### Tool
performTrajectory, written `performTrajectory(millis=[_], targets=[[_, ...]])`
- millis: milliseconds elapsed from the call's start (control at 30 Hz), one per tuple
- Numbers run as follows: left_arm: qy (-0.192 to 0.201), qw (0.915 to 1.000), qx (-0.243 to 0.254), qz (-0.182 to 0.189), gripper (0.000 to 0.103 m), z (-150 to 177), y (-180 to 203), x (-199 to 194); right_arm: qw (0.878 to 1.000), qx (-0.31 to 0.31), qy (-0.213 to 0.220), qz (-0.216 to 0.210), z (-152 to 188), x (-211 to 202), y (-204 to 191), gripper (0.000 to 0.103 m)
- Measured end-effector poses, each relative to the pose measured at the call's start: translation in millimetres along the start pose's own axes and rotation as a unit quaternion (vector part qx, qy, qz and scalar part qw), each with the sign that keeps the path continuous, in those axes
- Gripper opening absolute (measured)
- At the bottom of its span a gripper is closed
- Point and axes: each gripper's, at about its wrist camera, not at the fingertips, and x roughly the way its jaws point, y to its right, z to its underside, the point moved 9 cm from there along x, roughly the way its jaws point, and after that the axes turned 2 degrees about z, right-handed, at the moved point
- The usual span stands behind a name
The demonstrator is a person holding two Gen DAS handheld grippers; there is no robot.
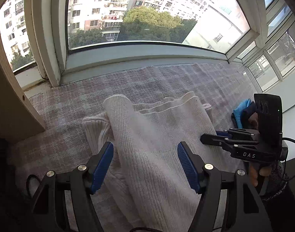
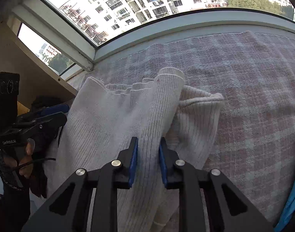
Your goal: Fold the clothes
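Cream ribbed sweater (image 1: 157, 135) lies on the pink checked blanket (image 1: 70, 131). Left gripper (image 1: 145, 164) gapes wide over it, gripping nothing. Right gripper (image 2: 147, 160), narrowly parted, pinches a raised fold.

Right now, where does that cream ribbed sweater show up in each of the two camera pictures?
Left wrist view: the cream ribbed sweater fills the lower middle, running between the left tongs.
Right wrist view: the sweater lies centre-left, a fold between the right tongs.
Shared landmark: the pink checked rug beneath it.
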Motion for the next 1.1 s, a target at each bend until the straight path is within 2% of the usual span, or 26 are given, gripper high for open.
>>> performTrajectory(millis=[100, 233, 367, 467, 500, 533, 600, 667, 733, 800, 867, 967, 1100], targets=[[-0.012, 0.9998, 0.007, 0.012, 0.067, -23.4, 22.2, 15.5, 1.0, -0.018, 0.02, 0.006, 2.0, -3.3, -5.7, 0.018], [-0.059, 0.997, -0.017, 0.049, 0.067, -41.5, 49.4, 51.6, 0.998, -0.045, 0.037, 0.02, 5.0, -5.7, -10.2, 0.018], [-0.106, 0.9938, 0.008, 0.031, 0.067, -38.4, 73.1, 85.6, 0.997, -0.053, 0.054, 0.002, 6.0, -10.7, -16.0, 0.018], [-0.123, 0.992, 0.018, 0.023, 0.066, -35.9, 74.8, 100.3, 0.996, -0.055, 0.067, -0.016, 6.8, -14.5, -20.5, 0.018], [-0.12, 0.9921, 0.02, 0.033, 0.059, -35.5, 74.9, 101.5, 0.996, -0.052, 0.071, -0.022, 7.2, -14.7, -20.9, 0.018], [-0.117, 0.9921, 0.022, 0.042, 0.039, -35.1, 75.1, 102.7, 0.996, -0.048, 0.072, -0.028, 7.8, -15.1, -21.2, 0.02], [-0.109, 0.992, 0.026, 0.058, 0.021, -32.9, 74.7, 102.0, 0.997, -0.039, 0.064, -0.036, 9.8, -14.7, -21.7, 0.022], [-0.095, 0.9926, 0.03, 0.07, 0.016, -30.3, 72.6, 94.7, 0.996, -0.017, 0.056, -0.061, 11.0, -20.1, -19.6, 0.037], [-0.08, 0.9934, 0.018, 0.08, 0.016, -28.9, 66.1, 81.5, 0.993, 0.017, 0.07, -0.09, 7.9, -32.8, -11.8, 0.038], [-0.064, 0.9939, 0.007, 0.09, 0.016, -27.8, 59.7, 68.1, 0.993, 0.044, 0.083, -0.07, 4.2, -41.6, 6.2, 0.038], [-0.049, 0.9944, 0.004, 0.094, 0.016, -28.8, 55.6, 54.3, 0.996, 0.048, 0.073, -0.036, 1.3, -38.9, 19.3, 0.038], [-0.037, 0.995, 0.004, 0.092, 0.016, -35.2, 51.0, 47.7, 0.999, 0.023, 0.044, -0.01, -0.9, -20.1, 18.4, 0.038], [-0.032, 0.9948, 0.001, 0.097, 0.016, -36.6, 46.4, 41.8, 0.997, -0.036, 0.035, 0.053, -2.3, 0.6, 10.0, 0.038]])
